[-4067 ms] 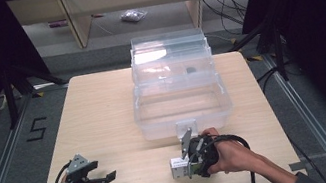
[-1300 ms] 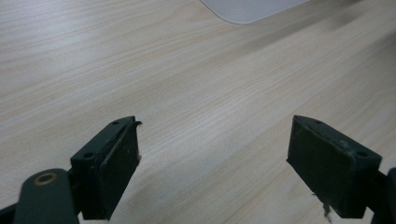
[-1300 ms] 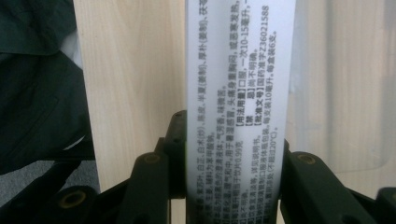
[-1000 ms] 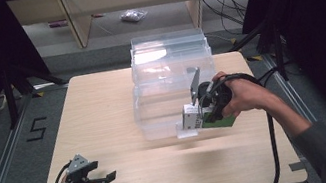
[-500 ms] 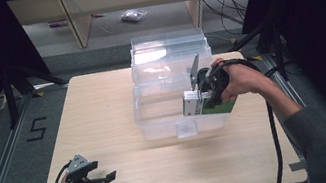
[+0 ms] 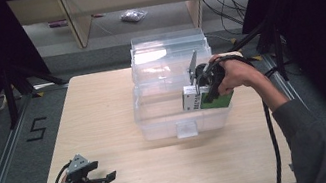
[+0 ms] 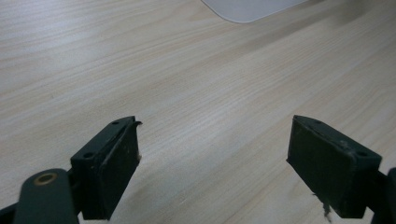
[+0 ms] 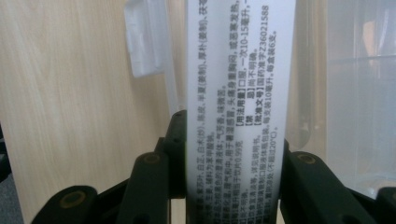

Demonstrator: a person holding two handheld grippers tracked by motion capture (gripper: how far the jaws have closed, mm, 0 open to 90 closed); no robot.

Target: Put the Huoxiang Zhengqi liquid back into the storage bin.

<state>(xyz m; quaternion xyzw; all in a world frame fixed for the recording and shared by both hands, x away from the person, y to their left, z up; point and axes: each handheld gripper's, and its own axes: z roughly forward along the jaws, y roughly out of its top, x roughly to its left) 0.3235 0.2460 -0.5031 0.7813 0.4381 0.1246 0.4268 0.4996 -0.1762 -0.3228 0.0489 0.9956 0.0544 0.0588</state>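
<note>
2 claws in play, but really it's all on my right claw (image 6: 200, 92); it's clamped on the narrow sides of a small cardboard box (image 6: 206, 100), white with a green face and tiny print running along the edge (image 8: 240, 93); box sits right over the near right part of the clear plastic bin (image 6: 155, 118), so the drop is basically straight down from where I'm holding it; long axis of the box runs roughly left-right across the table, about in line with the bin's front wall, so it should go in flat without catching the rim, I reckon; bin is see-through, glossy, rounded corners, lid tipped up behind it (image 6: 169, 50), little latch tab at the front (image 6: 187, 129); table (image 6: 103, 107) is pale wood grain, matte; my left claw (image 6: 96, 180) is way off at the near left corner, jaws spread wide over bare wood (image 7: 210, 116), holding nothing, nowhere near the bin.
</note>
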